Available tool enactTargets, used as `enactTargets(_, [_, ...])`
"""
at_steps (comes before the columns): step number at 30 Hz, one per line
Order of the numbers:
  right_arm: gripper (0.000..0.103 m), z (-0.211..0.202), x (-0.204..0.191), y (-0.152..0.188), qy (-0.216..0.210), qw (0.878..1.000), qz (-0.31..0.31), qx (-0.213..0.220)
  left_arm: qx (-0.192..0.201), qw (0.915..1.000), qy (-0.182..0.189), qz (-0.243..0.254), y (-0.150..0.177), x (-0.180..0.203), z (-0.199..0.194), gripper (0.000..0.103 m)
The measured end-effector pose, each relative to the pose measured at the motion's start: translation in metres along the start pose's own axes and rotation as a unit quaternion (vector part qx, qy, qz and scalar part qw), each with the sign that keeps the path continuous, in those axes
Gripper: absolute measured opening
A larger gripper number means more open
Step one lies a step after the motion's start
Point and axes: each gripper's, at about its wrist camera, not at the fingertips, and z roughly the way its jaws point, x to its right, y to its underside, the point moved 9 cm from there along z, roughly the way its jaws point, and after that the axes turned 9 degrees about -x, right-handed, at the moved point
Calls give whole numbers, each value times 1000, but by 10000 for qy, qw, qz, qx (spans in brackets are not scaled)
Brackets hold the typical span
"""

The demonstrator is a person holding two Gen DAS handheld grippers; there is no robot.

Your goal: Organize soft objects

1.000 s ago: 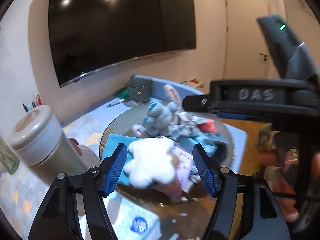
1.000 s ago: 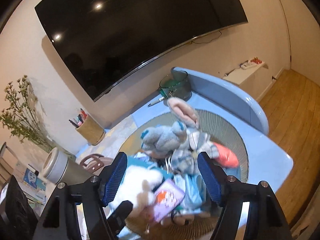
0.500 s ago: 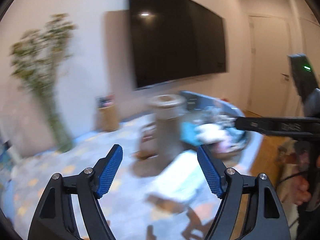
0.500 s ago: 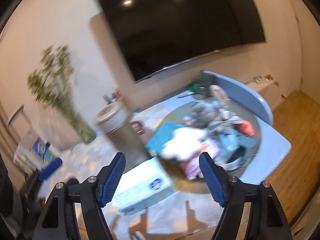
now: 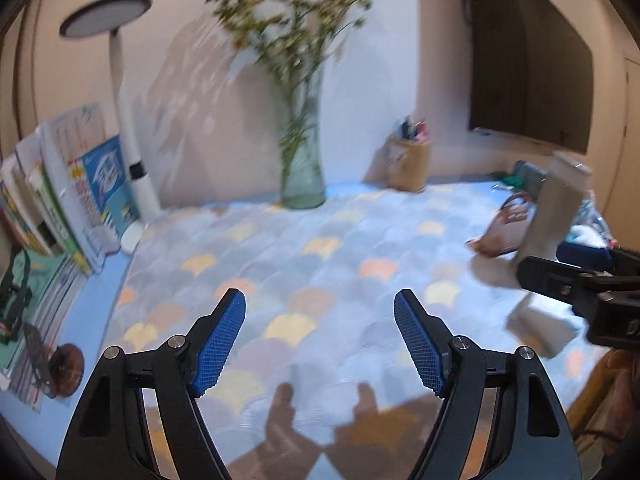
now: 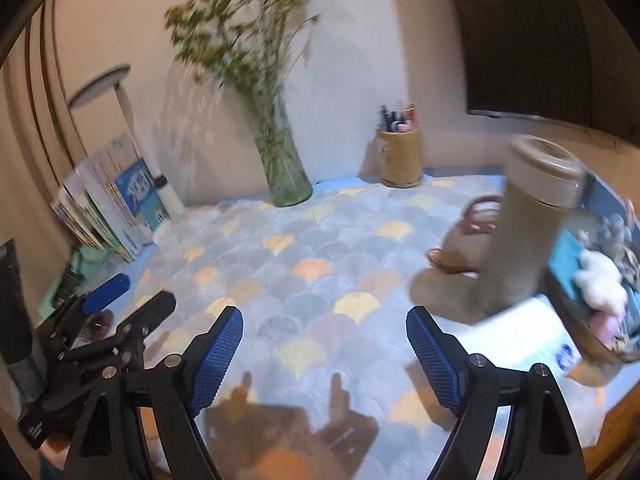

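Note:
The soft toys lie heaped in a round woven tray (image 6: 592, 346) at the far right of the right wrist view, with a white plush (image 6: 600, 284) on top. In the left wrist view only a sliver of that heap (image 5: 586, 234) shows at the right edge. My left gripper (image 5: 320, 304) hangs open over the scale-patterned tablecloth (image 5: 320, 248), nothing between its blue pads. My right gripper (image 6: 324, 320) is over the same cloth with its jaws opening and empty. Both grippers are well left of the tray.
A tall beige tumbler (image 6: 528, 224) and a brown pouch (image 6: 460, 248) stand between the grippers and the tray, with a white tissue pack (image 6: 528, 332) in front. A glass vase of flowers (image 6: 286, 176), a pen holder (image 6: 400, 156), a lamp (image 5: 128, 128) and leaning books (image 5: 68, 184) line the back and left.
Both grippers have swung left, away from the tray of soft toys, and now face the open tablecloth. The white plush that was between the left jaws stays in the tray. Both jaws stand wider.

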Motion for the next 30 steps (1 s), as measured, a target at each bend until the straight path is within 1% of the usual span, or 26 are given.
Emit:
enactTargets(2, [83,21,-16,-4,181,9996,-208,-63,-87,9999,13,-94,5,-10,11,76])
enactTargets(5, [83,50,-29,-8,256,9992,-286,-99,-241,9993,116,-257,6,-17,33,76])
enactTargets(6, [83,64,-31,-10,342,9989,-302,-132,-269,9992,126,-269,6,-18,41,76])
enactTargets(8, [83,84,-29,-12,501,9982,-271,-174,-325,9991,104,-259,7,-18,55,76])
enactTargets(11, [83,106,-21,-15,627,9976,-225,-214,-370,9987,8,-355,9,-17,81,76])
enactTargets(13, [83,121,-14,-15,686,9970,-214,-279,-468,9980,-53,-410,11,-16,93,76])
enactTargets(15, [83,131,-8,-13,711,9965,-197,-385,-745,9962,8,-456,15,-13,109,76])
enactTargets(17, [83,140,-4,-12,724,9960,-207,-481,-883,9949,15,-478,19,-11,120,76])
enactTargets(20, [83,150,2,-10,792,9949,-282,-560,-1050,9928,-107,-560,26,-14,132,76])
enactTargets(22, [83,157,5,-9,832,9942,-318,-607,-1290,9895,-52,-646,32,-16,140,76])
enactTargets(26, [83,173,11,-5,713,9945,-235,-734,-1402,9870,-100,-784,34,-21,144,76])
enactTargets(30, [83,178,15,-2,650,9940,-132,-874,-1423,9873,-244,-663,36,-18,144,76])
